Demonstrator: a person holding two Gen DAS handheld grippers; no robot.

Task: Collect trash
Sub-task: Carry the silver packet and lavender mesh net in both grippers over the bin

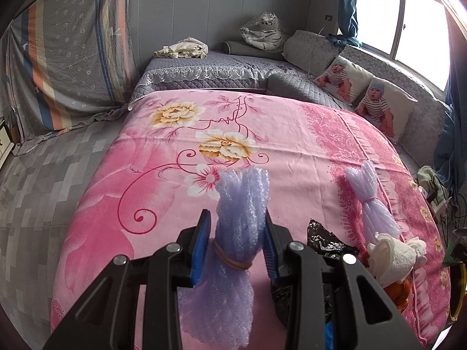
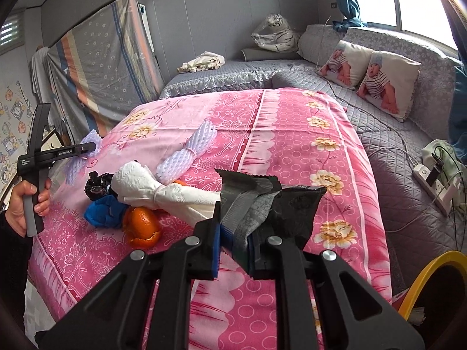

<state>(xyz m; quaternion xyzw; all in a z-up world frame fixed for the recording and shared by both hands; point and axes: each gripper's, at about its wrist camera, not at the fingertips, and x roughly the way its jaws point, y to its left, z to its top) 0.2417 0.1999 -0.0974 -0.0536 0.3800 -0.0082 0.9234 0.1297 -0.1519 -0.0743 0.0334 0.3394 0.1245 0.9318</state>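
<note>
Through the left wrist camera I see the left gripper [image 1: 237, 230] clamped on a pale lilac foam-net bundle tied with a tan rubber band [image 1: 239, 218]; both blue-padded fingers [image 1: 201, 250] press against its sides just above the band, and the bundle is lifted clear of the pink floral bedsheet [image 1: 146, 204]. To the right, a second lilac foam-net bundle [image 1: 370, 201] lies on the sheet, with a crumpled black glossy wrapper [image 1: 324, 239] beside it and a wad of white paper towel [image 1: 391, 259] just below it, partly covering a piece of orange peel [image 1: 398, 294]. Grey quilted sofa cushions [image 1: 204, 70] stand beyond the bed. Through the right wrist camera I see the right gripper [image 2: 233, 248] closed on a dark grey torn foil packet with a serrated edge [image 2: 271, 204], which stands up between the fingers above the sheet. The remaining trash sits in a cluster at left centre on the sheet: a knotted white paper towel [image 2: 151, 186], an orange peel half [image 2: 143, 224] touching it, a crumpled blue wrapper [image 2: 105, 210] beside the peel, a black glossy wrapper [image 2: 96, 186] behind, and the white-lilac foam-net bundle [image 2: 186, 154] further back. At the left edge, a hand [image 2: 22, 204] grips the handle of the left gripper, whose tips hold the lilac bundle. A yellow-rimmed bin [image 2: 426, 274] shows at lower right.
</note>
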